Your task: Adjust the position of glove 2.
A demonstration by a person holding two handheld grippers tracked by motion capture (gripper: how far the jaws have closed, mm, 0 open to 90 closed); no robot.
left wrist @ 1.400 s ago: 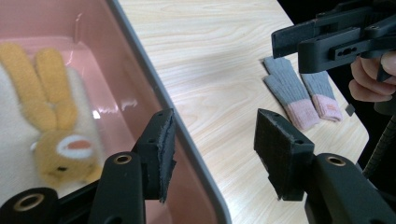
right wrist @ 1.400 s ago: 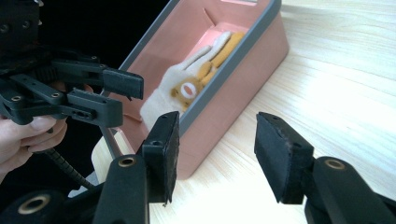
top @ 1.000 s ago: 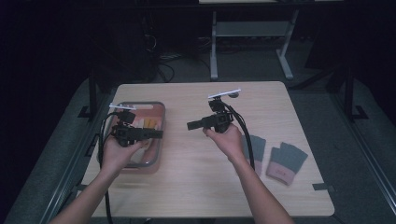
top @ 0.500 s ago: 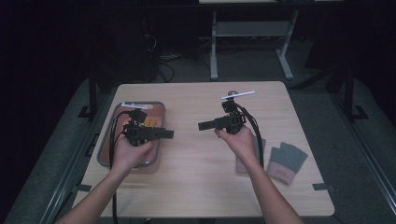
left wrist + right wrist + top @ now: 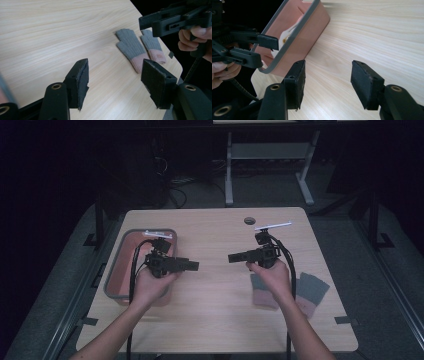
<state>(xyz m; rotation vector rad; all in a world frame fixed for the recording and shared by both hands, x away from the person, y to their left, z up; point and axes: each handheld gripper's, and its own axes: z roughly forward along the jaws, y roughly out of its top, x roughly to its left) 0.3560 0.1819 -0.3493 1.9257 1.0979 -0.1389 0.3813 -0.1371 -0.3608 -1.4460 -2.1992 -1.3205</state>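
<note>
— Far along with the gloves?

— Hardly begun, by the look of it. Lying flat near the right edge of the desk (image 5: 215, 320): two grey gloves (image 5: 130, 46) with pink cuffs, side by side, untouched by either pair of tongs. Seen from above at (image 5: 311, 289), just beside and partly under the right forearm.

— And over on the left?

— Sitting at the desk's left edge: a pink bin (image 5: 112, 270) with a grey rim. Judged to be the place for the gloves. Something pale inside, by the right gripper view (image 5: 294, 35); impossible to tell what.

— State of the tongs?

— Left tongs (image 5: 195, 265): parted, pads bare, nothing between them, just been opening wider. Held level beside the bin, pointing across towards the gloves (image 5: 115, 82). Right tongs (image 5: 231, 257): likewise apart and empty, also just been opening, aimed back at the bin (image 5: 327, 82). Tips facing each other over the middle of the desk, not touching.

— Done so far, then?

— Nothing visibly finished. Left to do, as a guess: reaching a glove, pinching it, carrying it over, dropping it in, then the same again for its mate.
</note>
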